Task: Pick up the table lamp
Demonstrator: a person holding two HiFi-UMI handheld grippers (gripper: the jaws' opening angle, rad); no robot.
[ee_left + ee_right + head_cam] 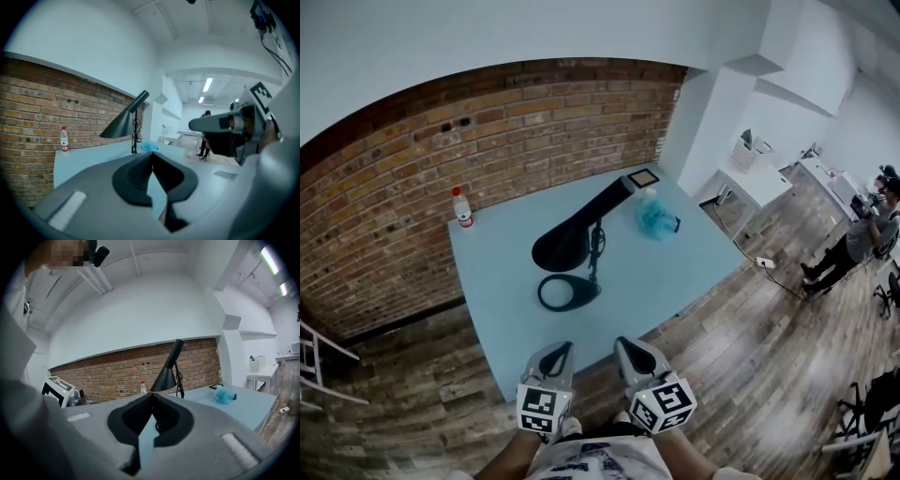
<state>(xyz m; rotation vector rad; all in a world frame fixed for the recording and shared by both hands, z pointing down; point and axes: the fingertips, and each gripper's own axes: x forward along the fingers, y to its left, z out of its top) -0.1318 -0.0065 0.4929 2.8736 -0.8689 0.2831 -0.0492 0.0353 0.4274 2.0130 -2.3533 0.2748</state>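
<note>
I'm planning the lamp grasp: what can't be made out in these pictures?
- Head view: the shade of the table lamp covers the top of its stem.
- Head view: the bottle label is too small to read.
- Head view: the dark item beside the blue fluffy thing is too small to identify.
- Left gripper view: the lamp's ring base is hidden behind the left gripper body.

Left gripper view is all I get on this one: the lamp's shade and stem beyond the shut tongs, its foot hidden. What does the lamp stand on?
Observer: In the head view, the lamp has a ring-shaped foot lying flat on the blue table.
Operator: And the right tongs, are they holding anything?
Observer: No. The right gripper view shows the right tongs shut with nothing between them.
</note>
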